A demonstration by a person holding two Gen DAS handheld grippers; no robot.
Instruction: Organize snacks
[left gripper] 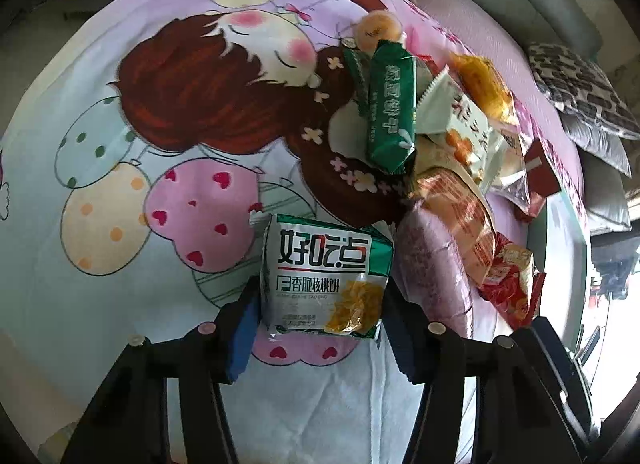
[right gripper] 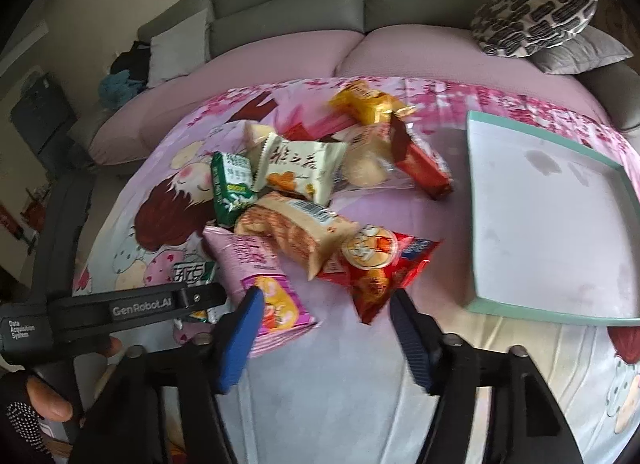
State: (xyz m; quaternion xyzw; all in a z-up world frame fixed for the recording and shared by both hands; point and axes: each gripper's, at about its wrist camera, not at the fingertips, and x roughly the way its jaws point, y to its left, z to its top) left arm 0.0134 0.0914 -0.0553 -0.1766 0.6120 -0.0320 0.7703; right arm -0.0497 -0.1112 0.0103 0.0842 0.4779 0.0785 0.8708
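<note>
Your biggest risk sits in the left tool (left gripper: pixel 320 304): its 2 blue-padded fingers are closed in on the sides of the green-and-white biscuit packet (left gripper: pixel 326 276), and that packet is a puffy, slick film bag. Squeeze unevenly or swing it fast and it can pivot between the pads or slide out (the grip looks to be low on the bag, so the top half is free to flop). Whether the packet is lifted off the cartoon-print cloth (left gripper: pixel 168 151) or resting on it, you cannot tell from these views.

The second risk is on your right side. The right tool (right gripper: pixel 324 304) is spread wide and holds nothing; its left finger lies over the pink packet (right gripper: pixel 260 284) and its right finger is just beside the red packet (right gripper: pixel 380 272). Close here and you may pinch only a corner of one, or drag both. The loose snack pile (right gripper: pixel 304 191) is stacked, so a nudge from below could tip the beige wafer packet (right gripper: pixel 296 236) or the dark green packet (right gripper: pixel 232 187) off the heap.

The teal-rimmed tray (right gripper: pixel 472 167) lies to the right of the pile, nothing in it that you can see, well apart from the left tool's packet. Carrying it there means crossing over the heap and your right tool, so keep the 2 tools from colliding.
</note>
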